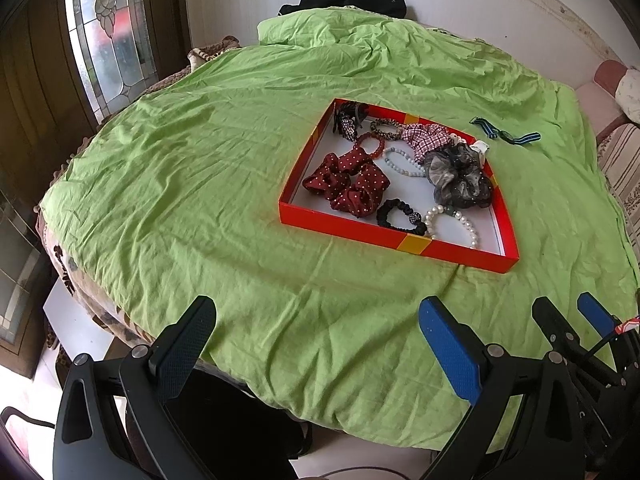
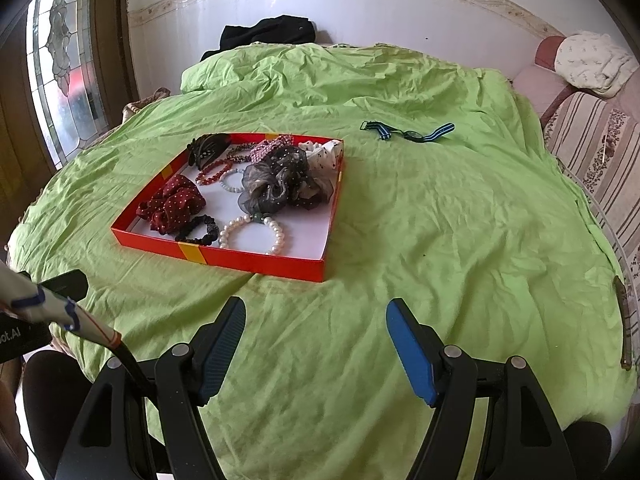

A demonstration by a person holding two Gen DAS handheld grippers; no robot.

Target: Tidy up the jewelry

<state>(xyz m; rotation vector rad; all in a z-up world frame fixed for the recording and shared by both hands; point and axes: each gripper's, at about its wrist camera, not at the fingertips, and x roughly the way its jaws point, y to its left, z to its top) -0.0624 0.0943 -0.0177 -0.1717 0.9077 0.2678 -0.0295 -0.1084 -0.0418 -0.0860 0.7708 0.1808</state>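
Observation:
A shallow red tray [image 1: 348,232] [image 2: 256,261] lies on the green cloth. It holds a dark red dotted scrunchie [image 1: 346,184] [image 2: 172,206], a grey gauzy scrunchie [image 1: 456,178] [image 2: 280,184], a white pearl bracelet [image 1: 452,220] [image 2: 276,234], a small black scrunchie [image 1: 400,216] [image 2: 198,232], beaded bracelets and a dark hair claw [image 2: 208,148]. A blue-striped watch [image 1: 506,134] [image 2: 412,132] rests on the cloth outside the tray, to its far right. My left gripper [image 1: 316,340] and my right gripper [image 2: 316,340] hover open near the front edge, holding nothing.
The round table's green cloth [image 1: 180,184] is wrinkled and bunched at the back, with a black garment [image 2: 268,34] behind it. A striped sofa [image 2: 600,148] stands on the right, a stained-glass door [image 1: 108,36] on the left. The right gripper's fingers [image 1: 592,316] show beside my left one.

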